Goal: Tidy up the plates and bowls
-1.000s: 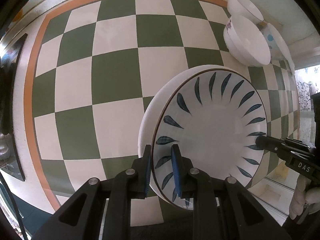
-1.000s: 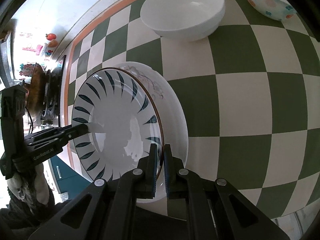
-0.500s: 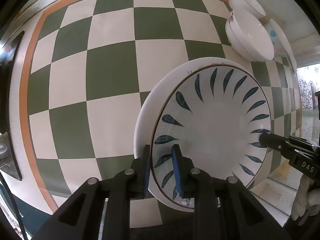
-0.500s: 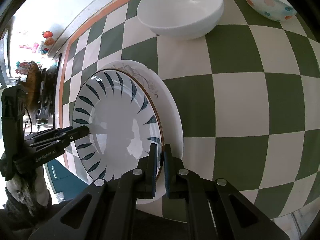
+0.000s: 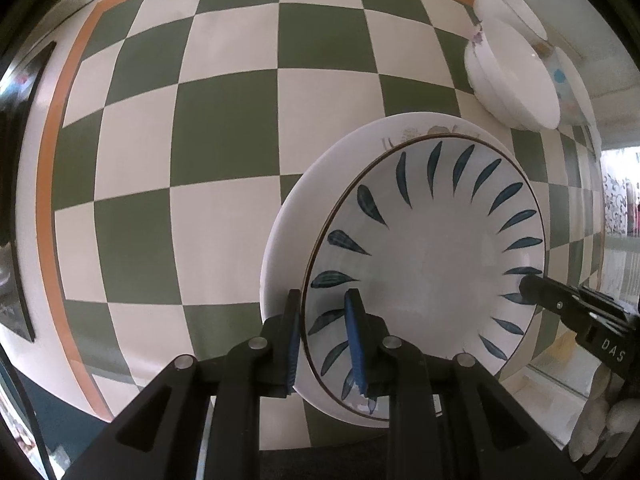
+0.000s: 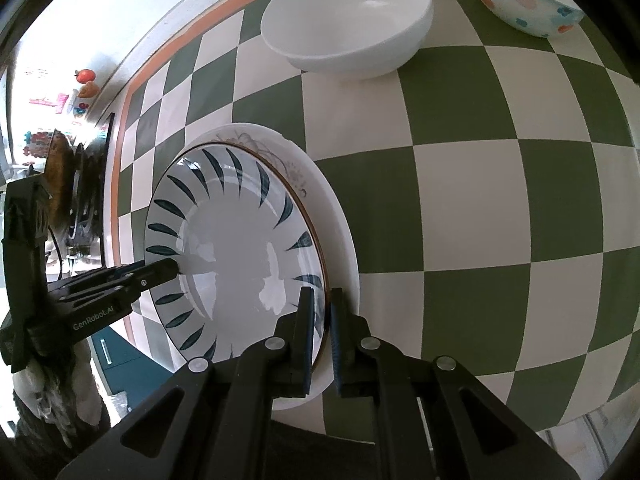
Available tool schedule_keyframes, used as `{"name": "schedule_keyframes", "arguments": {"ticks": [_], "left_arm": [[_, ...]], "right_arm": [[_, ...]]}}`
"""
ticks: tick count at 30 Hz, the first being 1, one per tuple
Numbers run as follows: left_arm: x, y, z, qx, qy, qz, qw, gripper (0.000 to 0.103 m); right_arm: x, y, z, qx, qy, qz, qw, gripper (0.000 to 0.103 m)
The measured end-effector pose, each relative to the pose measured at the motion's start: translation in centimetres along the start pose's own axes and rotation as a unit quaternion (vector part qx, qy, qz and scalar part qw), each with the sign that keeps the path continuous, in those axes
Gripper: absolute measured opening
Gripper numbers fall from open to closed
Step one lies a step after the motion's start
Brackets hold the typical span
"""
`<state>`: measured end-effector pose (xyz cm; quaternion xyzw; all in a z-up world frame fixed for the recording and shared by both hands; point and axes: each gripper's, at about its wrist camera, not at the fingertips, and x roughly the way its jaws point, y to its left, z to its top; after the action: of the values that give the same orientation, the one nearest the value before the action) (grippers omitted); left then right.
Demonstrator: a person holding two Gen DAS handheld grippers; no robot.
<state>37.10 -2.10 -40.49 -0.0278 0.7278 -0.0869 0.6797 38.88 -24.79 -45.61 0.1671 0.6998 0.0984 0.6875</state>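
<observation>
Stacking is the step in hand: on the checked counter (image 5: 224, 128), your blue-leaf plate (image 5: 432, 256) sits inside the larger white plate (image 5: 288, 240), near the front edge. Your left hand-held gripper (image 5: 322, 340) pinches its left rim, nearly closed; your right hand-held gripper (image 6: 320, 332) straddles the right rim, jaws just easing apart. Next, I judge, release both and turn to the far white bowl (image 6: 352, 20).
</observation>
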Motion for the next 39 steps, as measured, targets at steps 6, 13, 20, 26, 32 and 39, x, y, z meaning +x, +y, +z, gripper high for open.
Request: {"name": "schedule_keyframes", "arguments": {"ticks": [6,13,20,26,32,39], "left_arm": [[-0.1,-0.2,0.0,-0.015,0.001,0.014,0.9998,0.019],[-1.3,-0.7,-1.0,-0.042,-0.018,0.031,0.9985,0.019],[-5.0,-2.5,-4.4,-0.031,-0.074,0.051,0.9955,0.019],[-9.9,-3.7,-7.5,-0.004,-0.139,0.064,0.9882,0.033],[-14.4,-2.9,-10.0,0.009,-0.194,0.054,0.9794,0.081],[-17.5,-2.6,-13.2,0.019,-0.229,0.047,0.9720,0.093]], "right_arm": [[-0.4,0.3,0.7,-0.014,0.016,-0.005,1.000,0.017],[-1.7,1.8,0.7,-0.057,0.005,-0.030,0.998,0.022],[-4.8,3.8,-1.7,-0.079,-0.040,-0.060,0.994,0.029],[-9.1,6.0,-5.4,-0.080,-0.093,-0.062,0.990,0.055],[-12.9,9.0,-9.5,-0.089,-0.142,-0.068,0.984,0.083],[-16.1,11.1,-13.7,-0.087,-0.190,-0.092,0.974,0.090]]}}
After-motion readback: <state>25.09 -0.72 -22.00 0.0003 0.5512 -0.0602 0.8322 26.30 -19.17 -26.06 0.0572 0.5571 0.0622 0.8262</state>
